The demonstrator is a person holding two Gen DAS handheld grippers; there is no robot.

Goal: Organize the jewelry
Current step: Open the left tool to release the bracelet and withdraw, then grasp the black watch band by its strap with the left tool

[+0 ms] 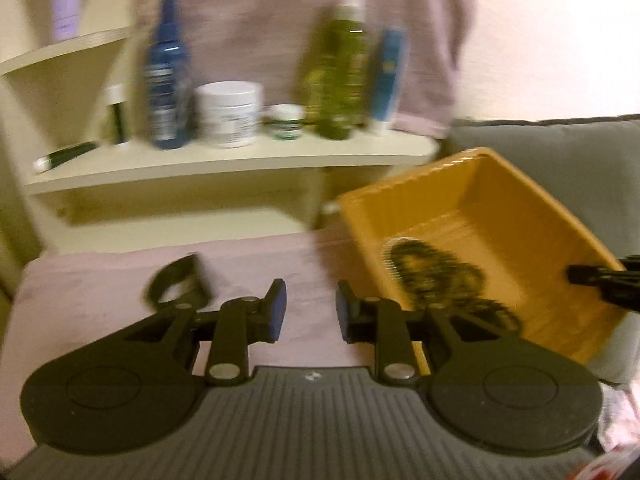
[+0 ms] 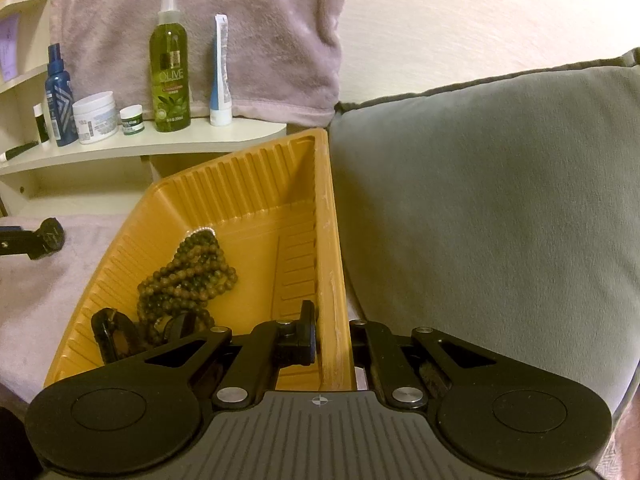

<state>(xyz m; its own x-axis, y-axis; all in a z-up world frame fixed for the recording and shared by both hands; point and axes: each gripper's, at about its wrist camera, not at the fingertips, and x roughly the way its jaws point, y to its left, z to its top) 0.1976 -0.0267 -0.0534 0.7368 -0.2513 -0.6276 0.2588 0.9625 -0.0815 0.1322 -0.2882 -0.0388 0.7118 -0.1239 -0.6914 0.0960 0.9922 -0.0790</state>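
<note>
A yellow ribbed tray (image 2: 240,184) rests tilted on a pink blanket. My right gripper (image 2: 332,336) is shut on the tray's right wall, one finger inside and one outside. Inside the tray lie brown beaded strands (image 2: 188,272) and a black bangle (image 2: 110,334). In the blurred left wrist view the tray (image 1: 440,200) and beaded strands (image 1: 436,276) are at the right. My left gripper (image 1: 311,308) hangs open over the blanket with nothing between its pads. A black ring-shaped band (image 1: 176,284) lies on the blanket just left of it.
A cream shelf (image 2: 160,142) behind holds a green olive bottle (image 2: 170,64), a blue bottle (image 2: 60,96), a white jar (image 2: 95,117) and a tube (image 2: 221,72). A grey cushion (image 2: 500,200) presses against the tray's right side. A pink towel (image 2: 260,32) hangs behind.
</note>
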